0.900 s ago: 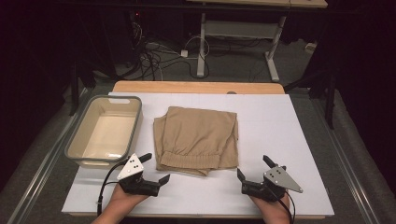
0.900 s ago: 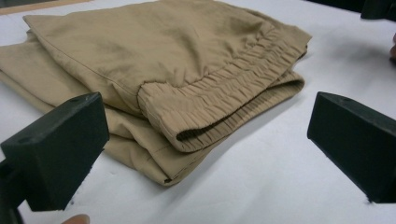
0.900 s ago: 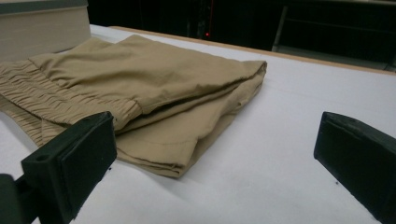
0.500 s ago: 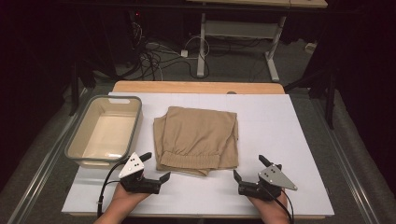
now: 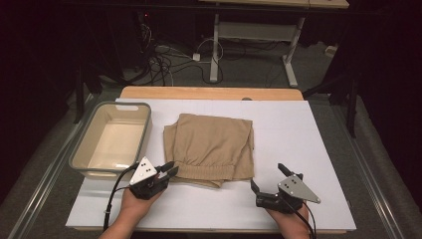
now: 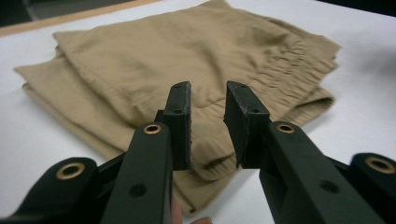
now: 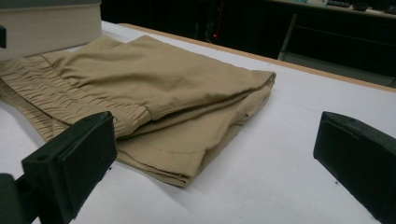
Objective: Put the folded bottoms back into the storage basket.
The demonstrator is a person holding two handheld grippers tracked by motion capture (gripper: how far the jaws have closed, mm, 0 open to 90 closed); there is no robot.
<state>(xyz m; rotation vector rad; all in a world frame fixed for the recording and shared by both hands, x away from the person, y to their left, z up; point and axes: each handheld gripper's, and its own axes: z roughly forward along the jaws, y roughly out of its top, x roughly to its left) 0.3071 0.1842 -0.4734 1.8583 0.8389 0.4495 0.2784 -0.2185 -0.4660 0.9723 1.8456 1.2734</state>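
A folded tan garment (image 5: 209,149) with an elastic waistband lies in the middle of the white table top (image 5: 298,139). My left gripper (image 5: 170,168) sits at the garment's near left corner, its jaws a narrow gap apart. In the left gripper view that gripper (image 6: 208,126) holds nothing, and the tan cloth (image 6: 163,60) lies just beyond the tips. My right gripper (image 5: 268,180) rests on the table right of the garment's near edge, open wide. The right gripper view has its jaws (image 7: 215,154) far apart, with the garment (image 7: 154,84) lying ahead to the left.
A beige plastic bin (image 5: 146,130) with nothing in it stands at the table's left, close to the garment, and its wall (image 7: 46,28) appears in the right gripper view. A wooden strip (image 5: 209,93) edges the far side. Cables and desk legs lie on the dark floor beyond.
My left gripper has moved forward to the garment's near left corner. The right gripper has barely shifted.
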